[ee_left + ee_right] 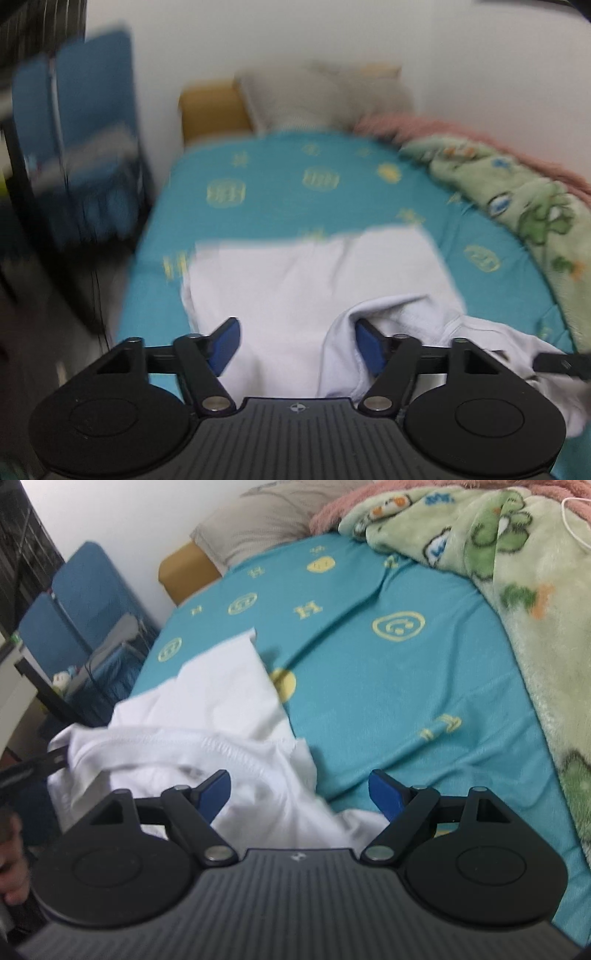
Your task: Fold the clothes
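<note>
White cloth, a shirt [306, 291], is seen lying on a bed [280, 177] covered by a teal sheet [388, 672] with yellow prints. In the left wrist view the shirt is spread from the centre toward 6 o'clock, with a rumpled fold raised at 4 o'clock. The left gripper [297, 343] is shown with its jaws fairly wide; nothing is pinched, though the raised fold is draped against the inner face of the right blue pad [369, 345], and flat cloth lies between the two pads. This view is blurred.

In the right wrist view the shirt is bunched at 8 o'clock, one corner reaching toward 11 o'clock. The right gripper [301, 794] is shown with jaws wide; the left pad [214, 794] sits over cloth, the right pad [384, 794] over bare sheet, and nothing is gripped. A dark finger of the other gripper is seen at 9 o'clock against the shirt edge.

A green blanket [517, 572] is heaped along the bed from 1 to 4 o'clock, a pillow [258, 520] lies at 12 o'clock, and blue chairs [85, 598] stand at 10 o'clock beside the bed.
</note>
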